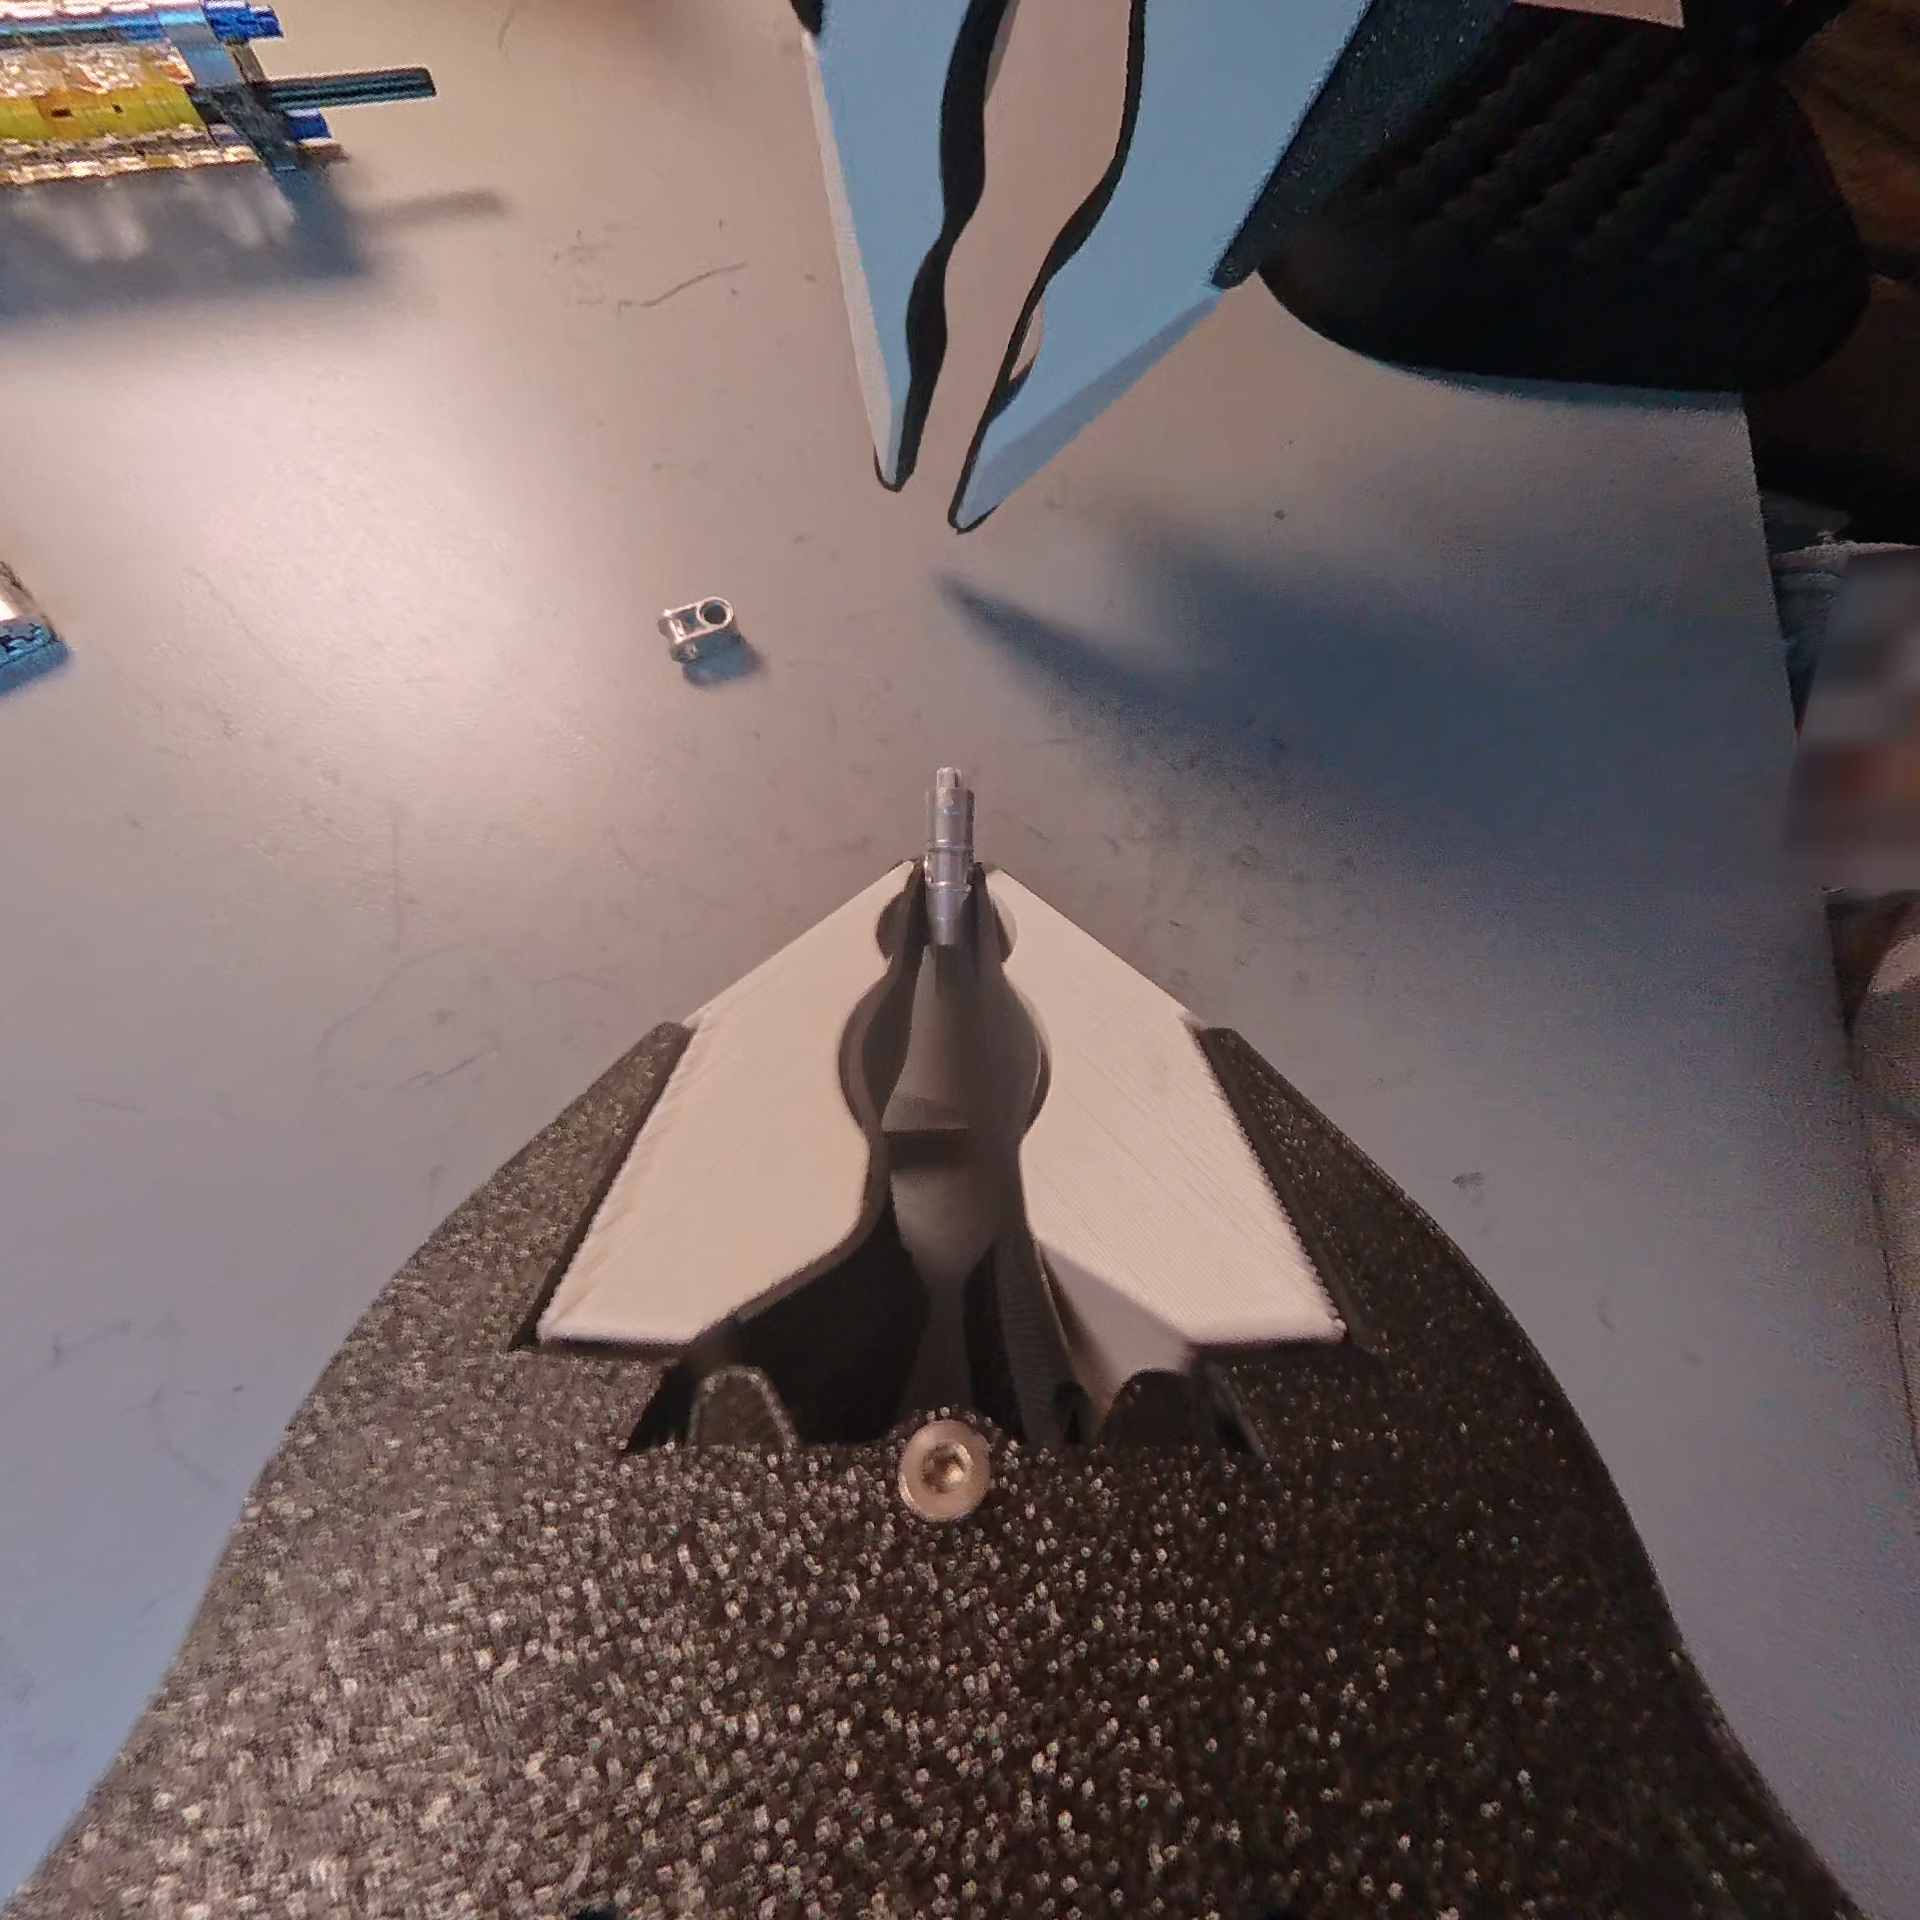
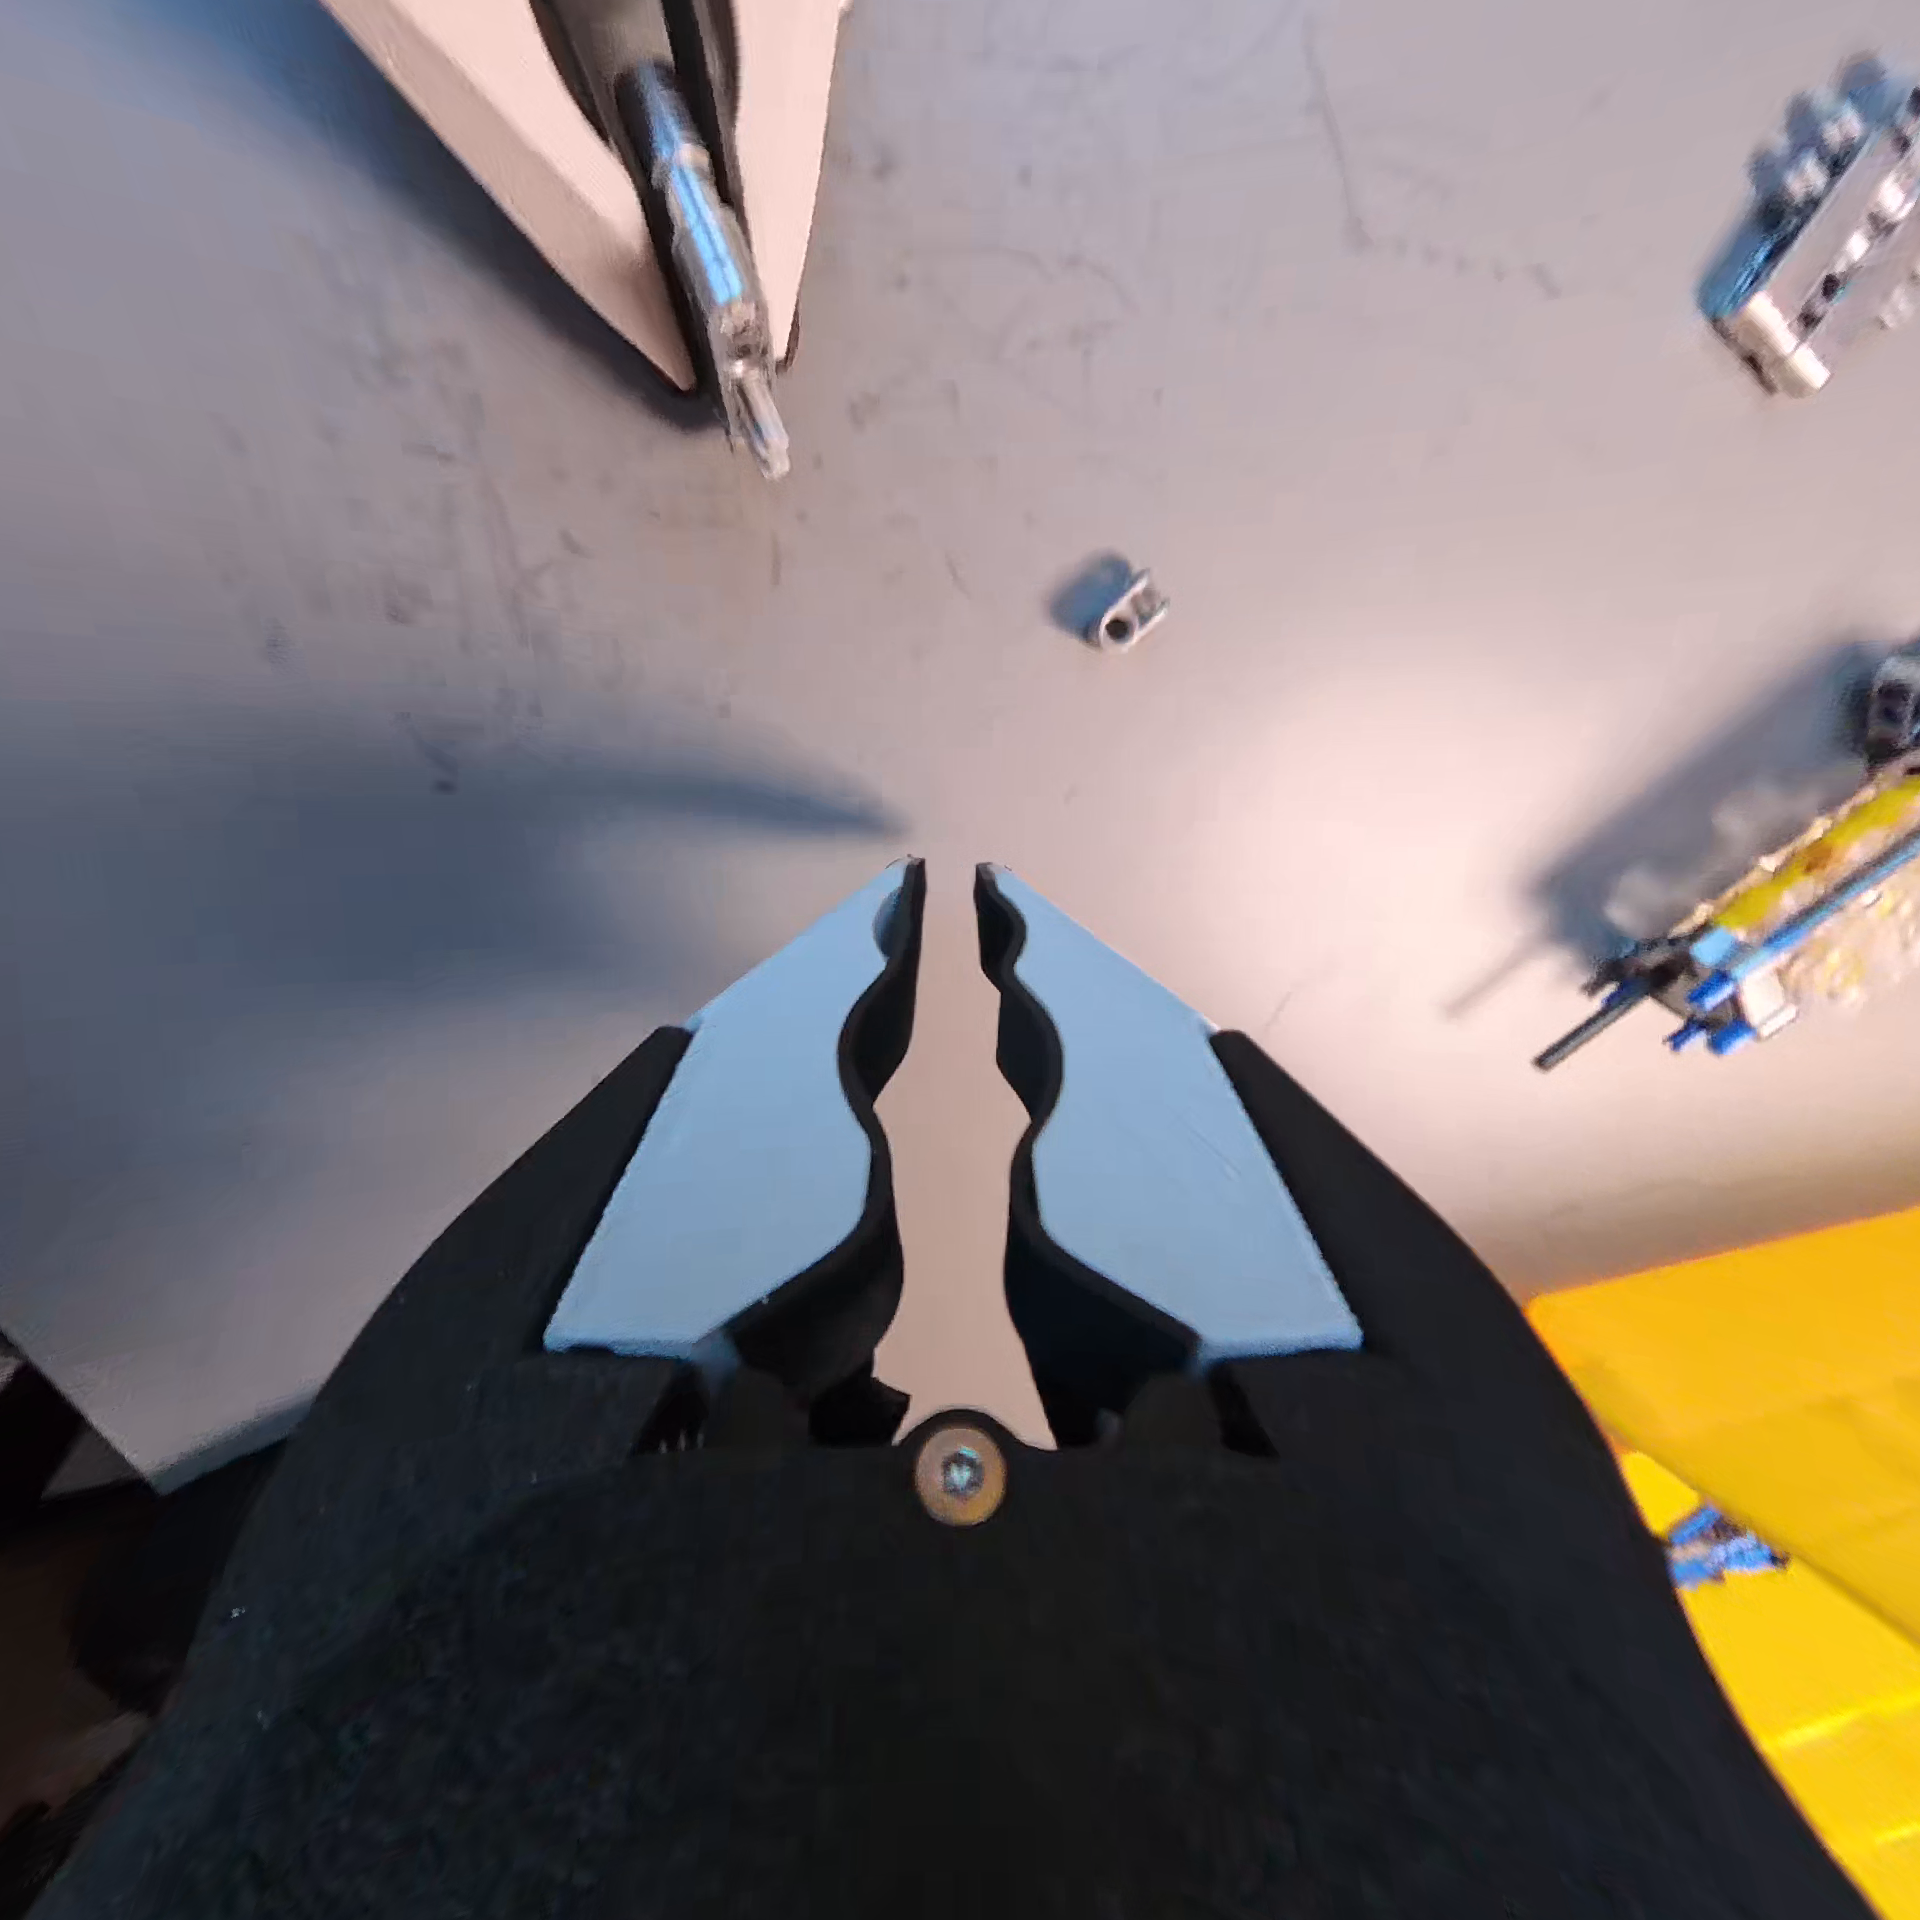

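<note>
My left gripper (image 1: 951, 883), with pale grey fingers, is shut on a small grey pin (image 1: 948, 847) that sticks out past its tips above the table. The pin also shows in the right wrist view (image 2: 717, 270), clamped in the left gripper (image 2: 740, 358). My right gripper (image 2: 948, 864), with light blue fingers, is slightly open and empty, hovering over the grey table. It also shows in the left wrist view (image 1: 928, 501), pointing toward my left gripper. A small grey connector piece (image 1: 698, 623) lies on the table between them, and shows in the right wrist view too (image 2: 1117, 611).
A yellow, blue and black brick assembly with a black axle (image 1: 135, 99) sits at the far left; it also shows at the right (image 2: 1766, 935). A grey beam piece (image 2: 1829, 270) lies farther off. A yellow tray (image 2: 1766, 1455) is at the lower right. The table edge (image 1: 1787, 727) runs on the right. The right tips stand about 6 cm off the small grey connector piece (image 1: 698, 623). My right wrist view (image 2: 1128, 608) looks at it from another angle.
</note>
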Demonstrator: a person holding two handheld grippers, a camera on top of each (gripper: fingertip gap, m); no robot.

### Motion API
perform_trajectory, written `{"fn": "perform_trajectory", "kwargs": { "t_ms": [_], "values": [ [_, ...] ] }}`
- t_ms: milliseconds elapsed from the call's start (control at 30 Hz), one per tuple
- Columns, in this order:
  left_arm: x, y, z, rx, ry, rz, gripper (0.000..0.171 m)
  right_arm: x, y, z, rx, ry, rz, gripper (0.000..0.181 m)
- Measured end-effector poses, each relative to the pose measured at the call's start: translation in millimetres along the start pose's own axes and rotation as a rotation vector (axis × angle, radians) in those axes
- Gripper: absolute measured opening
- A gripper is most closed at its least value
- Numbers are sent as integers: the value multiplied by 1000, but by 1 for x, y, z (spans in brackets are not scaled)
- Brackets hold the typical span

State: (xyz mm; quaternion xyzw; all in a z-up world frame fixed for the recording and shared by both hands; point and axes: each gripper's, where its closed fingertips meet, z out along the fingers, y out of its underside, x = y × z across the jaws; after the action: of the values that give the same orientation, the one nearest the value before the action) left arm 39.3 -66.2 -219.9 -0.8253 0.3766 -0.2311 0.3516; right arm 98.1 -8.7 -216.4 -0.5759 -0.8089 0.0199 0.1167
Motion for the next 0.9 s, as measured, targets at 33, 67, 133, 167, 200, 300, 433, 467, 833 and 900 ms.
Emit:
{"fn": "perform_trajectory", "kwargs": {
  "t_ms": [33, 67, 133, 167, 200, 300, 433, 467, 833, 900],
  "values": [
    [-2, 1, -1, -2, -8, 0, 6, 2, -6, 1, 38, -13, 5, 11],
    [-4, 2, -3, -5, -18, 1, 6, 5, -13, 2, 97, -19, 15, 15],
    [-7, 3, -5, -10, -31, 2, 6, 17, -26, 4, 241, -3, 51, 16],
    [-8, 3, -5, -9, -30, 0, 6, 21, -29, 6, 296, -5, 81, 16],
    [-8, 3, -5, -9, -28, -1, 6, 25, -29, 8, 332, -11, 125, 15],
    [-7, 3, -5, -8, -23, 0, 6, 26, -35, 10, 417, -62, 263, 10],
    [-7, 4, -5, -11, -23, 5, 6, 38, -40, 11, 451, -18, 365, 4],
    [-7, 3, -5, -10, -23, 4, 6, 39, -41, 12, 451, -19, 377, 4],
    [-7, 4, -5, -11, -21, 4, 6, 30, -44, 25, 363, 86, 238, 8],
    [-6, 4, -5, -11, -20, 4, 6, 28, -45, 23, 370, 88, 221, 9]
  ]
}}
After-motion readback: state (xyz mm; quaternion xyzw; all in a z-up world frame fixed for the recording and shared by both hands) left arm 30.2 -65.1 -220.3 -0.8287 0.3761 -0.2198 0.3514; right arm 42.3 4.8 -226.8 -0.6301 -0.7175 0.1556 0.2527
